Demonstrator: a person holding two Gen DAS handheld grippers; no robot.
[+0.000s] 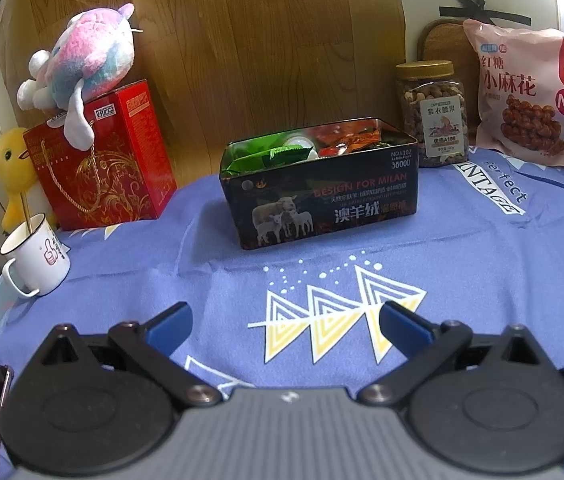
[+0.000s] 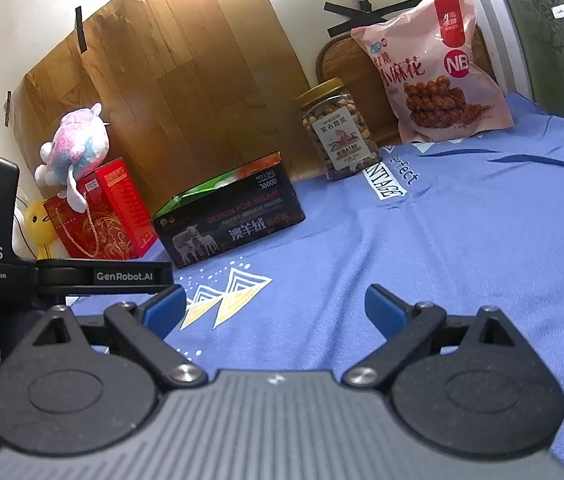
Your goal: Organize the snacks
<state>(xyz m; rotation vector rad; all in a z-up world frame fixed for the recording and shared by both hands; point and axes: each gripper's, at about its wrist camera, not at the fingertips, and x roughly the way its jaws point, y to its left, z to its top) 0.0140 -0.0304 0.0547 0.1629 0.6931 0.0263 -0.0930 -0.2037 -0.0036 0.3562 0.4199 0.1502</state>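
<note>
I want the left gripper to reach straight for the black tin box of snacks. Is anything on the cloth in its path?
Nothing visible does. Between the open left gripper and the black rectangular tin box lies only bare blue printed tablecloth. The white enamel mug stands off to the left, clear of that line.

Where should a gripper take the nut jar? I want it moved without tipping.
Grip the nut jar across its straight body below the gold lid, coming from the front with the right gripper; the pink snack bag crowds its right side.
</note>
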